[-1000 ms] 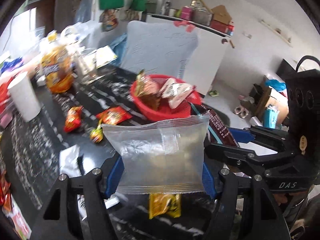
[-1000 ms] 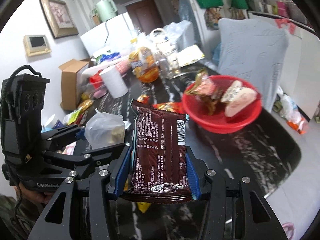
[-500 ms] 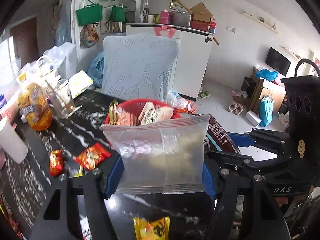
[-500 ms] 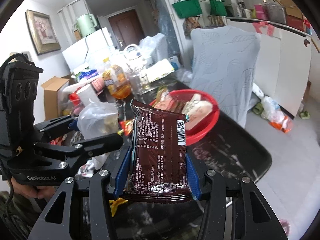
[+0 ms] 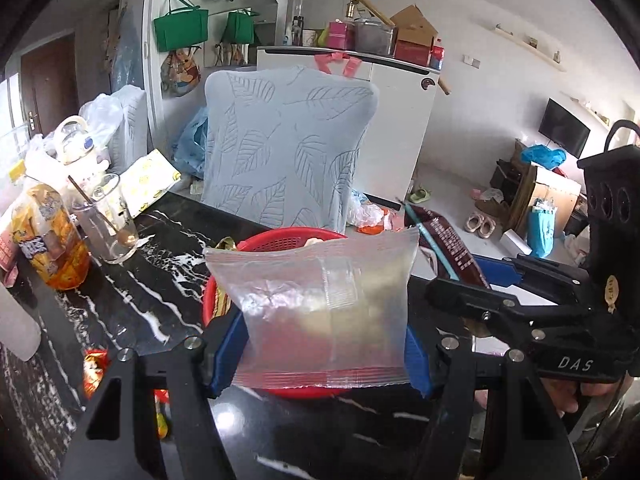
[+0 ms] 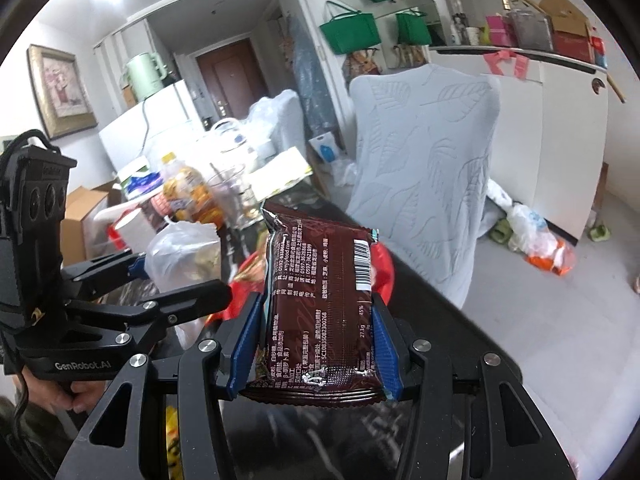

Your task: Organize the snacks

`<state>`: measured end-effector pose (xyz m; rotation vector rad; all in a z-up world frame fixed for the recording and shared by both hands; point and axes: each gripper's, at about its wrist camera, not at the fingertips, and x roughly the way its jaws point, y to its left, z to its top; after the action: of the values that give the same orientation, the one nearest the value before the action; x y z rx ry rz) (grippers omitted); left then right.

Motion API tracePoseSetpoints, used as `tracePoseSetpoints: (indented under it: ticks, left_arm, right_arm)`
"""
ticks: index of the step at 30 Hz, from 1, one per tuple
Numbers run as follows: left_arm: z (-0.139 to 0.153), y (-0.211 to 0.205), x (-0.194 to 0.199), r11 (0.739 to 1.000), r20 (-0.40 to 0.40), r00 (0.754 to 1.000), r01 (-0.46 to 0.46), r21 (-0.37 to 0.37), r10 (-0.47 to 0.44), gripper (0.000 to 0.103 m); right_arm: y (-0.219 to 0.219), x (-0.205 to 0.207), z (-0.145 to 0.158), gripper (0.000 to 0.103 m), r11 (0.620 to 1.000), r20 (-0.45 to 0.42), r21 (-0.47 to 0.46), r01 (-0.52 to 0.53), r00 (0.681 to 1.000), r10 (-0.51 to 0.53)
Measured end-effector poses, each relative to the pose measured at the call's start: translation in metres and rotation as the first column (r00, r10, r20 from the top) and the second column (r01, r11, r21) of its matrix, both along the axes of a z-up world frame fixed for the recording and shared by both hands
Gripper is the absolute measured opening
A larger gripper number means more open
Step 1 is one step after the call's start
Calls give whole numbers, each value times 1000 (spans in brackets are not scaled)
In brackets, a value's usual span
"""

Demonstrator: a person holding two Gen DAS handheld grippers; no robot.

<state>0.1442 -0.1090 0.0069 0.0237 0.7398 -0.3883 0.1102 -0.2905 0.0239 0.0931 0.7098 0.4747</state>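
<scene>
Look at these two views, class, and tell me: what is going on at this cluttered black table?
A person is sorting snacks with a hand-held gripper in each hand. The left gripper has its jaws clamped on a clear plastic snack packet, and the right gripper grips a dark brown wrapped snack. Both packets are held up over the red basket, which already holds a few snacks. More packets lie loose on the black marble table.

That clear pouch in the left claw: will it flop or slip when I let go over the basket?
The clear pouch stands upright between the left claw's pads, so it seems fairly stiff, probably puffed with air. Its film looks glossy, so it may slide. It likely weighs little and should drop softly into the red basket.
</scene>
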Motion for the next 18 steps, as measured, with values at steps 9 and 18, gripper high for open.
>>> tracePoseSetpoints:
  ticks: [9, 18]
  left_arm:
    - [-33, -8, 25, 1000, -36, 999, -2, -5, 2, 66]
    - [-43, 0, 22, 1000, -68, 998, -17, 3, 17, 67]
  right_arm:
    - [-14, 26, -20, 51, 998, -32, 26, 52, 998, -51]
    - [-8, 32, -28, 51, 999, -45, 36, 26, 999, -24]
